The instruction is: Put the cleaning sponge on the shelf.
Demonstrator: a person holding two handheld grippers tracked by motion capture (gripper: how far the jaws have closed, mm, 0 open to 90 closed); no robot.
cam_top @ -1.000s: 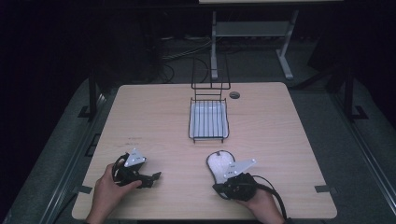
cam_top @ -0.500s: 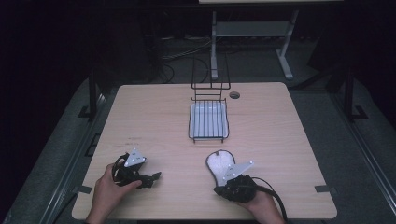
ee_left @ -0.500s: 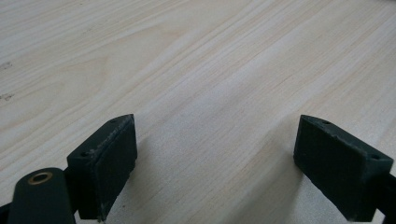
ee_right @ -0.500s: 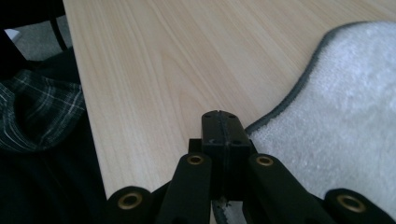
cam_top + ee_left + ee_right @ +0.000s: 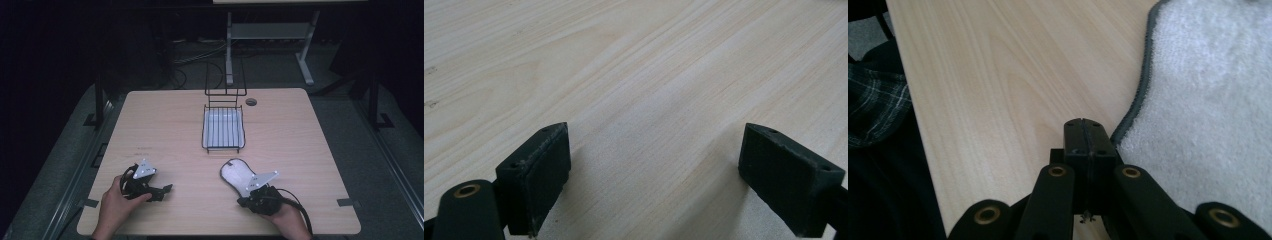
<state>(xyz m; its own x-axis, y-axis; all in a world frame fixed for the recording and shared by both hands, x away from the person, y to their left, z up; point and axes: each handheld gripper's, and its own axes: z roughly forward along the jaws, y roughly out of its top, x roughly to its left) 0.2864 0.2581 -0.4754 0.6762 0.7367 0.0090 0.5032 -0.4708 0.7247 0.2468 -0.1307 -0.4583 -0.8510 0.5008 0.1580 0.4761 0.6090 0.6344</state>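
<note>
In the lower left of the high view, a hand is resting the left gripper (image 5: 161,190) on the wooden table (image 5: 165,130), and in the left gripper view its jaws are standing released and wide apart over bare wood. In the lower right, the right gripper (image 5: 241,201) is lying beside a white mat with a grey edge (image 5: 236,175), its jaws clenched together on nothing, just beside the mat's edge. A black wire tray (image 5: 223,129) is sitting at the frame's centre, well apart from both grippers.
</note>
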